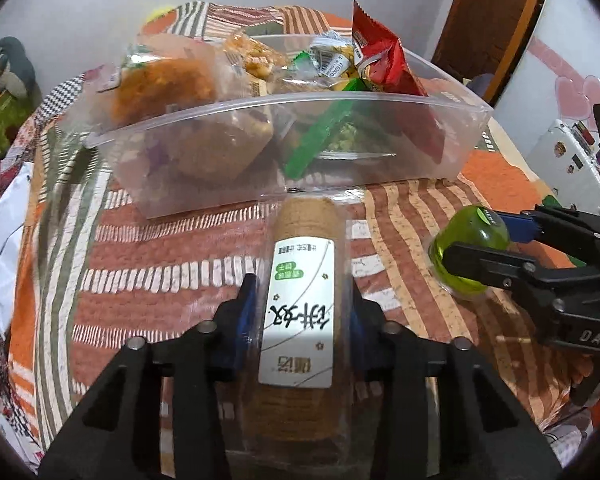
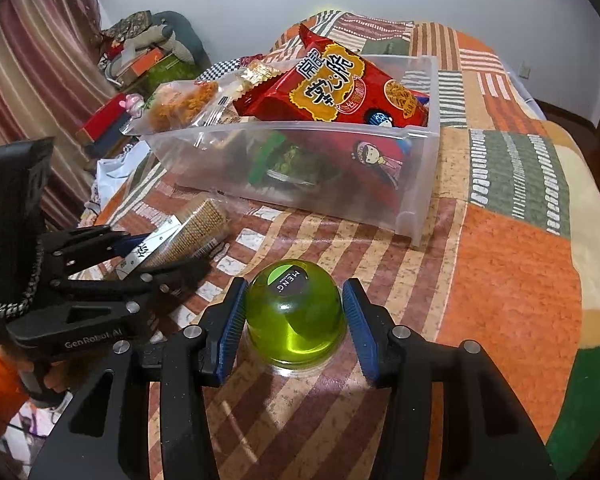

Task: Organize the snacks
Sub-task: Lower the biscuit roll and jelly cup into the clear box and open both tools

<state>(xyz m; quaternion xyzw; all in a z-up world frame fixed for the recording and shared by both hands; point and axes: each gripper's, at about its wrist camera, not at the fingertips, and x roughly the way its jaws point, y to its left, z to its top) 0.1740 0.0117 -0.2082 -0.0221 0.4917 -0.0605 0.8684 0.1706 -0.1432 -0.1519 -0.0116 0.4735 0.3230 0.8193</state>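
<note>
My left gripper (image 1: pixel 302 292) is shut on a clear pack of round brown crackers (image 1: pixel 304 232) with a white label, held lengthwise and pointing at the bin. In the right wrist view the same pack (image 2: pixel 196 232) sits between the left gripper's (image 2: pixel 168 254) fingers just above the cloth. My right gripper (image 2: pixel 295 286) is shut on a green jelly cup (image 2: pixel 296 320) that stands dome-up on the cloth, blue pads pressed on both sides. Behind both is a clear plastic bin (image 1: pixel 340 98) holding a red noodle-snack bag (image 2: pixel 332 88), a bread pack (image 1: pixel 160 84) and other packets.
A striped orange, green and brown patchwork cloth (image 2: pixel 500 240) covers the table. A white device (image 1: pixel 572 160) lies at the right edge. Boxes and clutter (image 2: pixel 140 64) stand beyond the left edge by a striped curtain. Bare cloth lies to the right of the bin.
</note>
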